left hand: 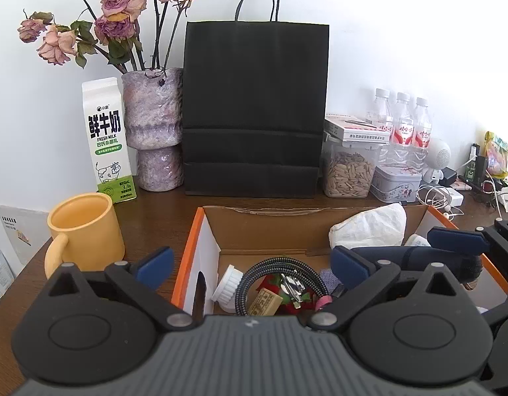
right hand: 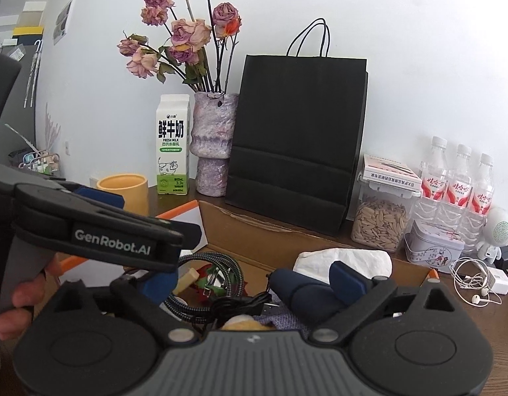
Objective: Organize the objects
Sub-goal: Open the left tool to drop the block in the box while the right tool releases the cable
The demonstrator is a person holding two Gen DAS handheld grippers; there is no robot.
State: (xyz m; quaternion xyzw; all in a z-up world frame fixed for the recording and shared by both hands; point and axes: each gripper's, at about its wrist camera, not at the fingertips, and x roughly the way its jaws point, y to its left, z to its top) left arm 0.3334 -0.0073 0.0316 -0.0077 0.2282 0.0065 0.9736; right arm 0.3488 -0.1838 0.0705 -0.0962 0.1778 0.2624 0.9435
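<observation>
Cardboard box (left hand: 201,231) w/ orange edges sits open at the front of the wooden surface (left hand: 155,221), and it's the catch-all: braided cable (left hand: 250,277), white cap (left hand: 229,283), small wooden block (left hand: 265,302), crumpled tissue (left hand: 369,227) and a dark blue pouch (right hand: 300,292) all lie inside it, loosely piled, prob. dropped in rather than arranged.

Left tongs (left hand: 250,260) hang over the box's left half, spread wide, nothing between the pads; the left pad sits outside the box wall, near the yellow mug (left hand: 85,227). Right tongs (right hand: 254,279) are spread wide too, above the box's right half; the pouch lies between them, but the pads don't seem to press on it, so I'd call it not gripped.

Tall stuff lines the wall at the back – milk carton (left hand: 105,138), vase (left hand: 155,128), black paper bag (left hand: 254,109), bottles (left hand: 402,122) – upright, out of reach of the work. Mug is still outside the box, so likely a next candidate.
</observation>
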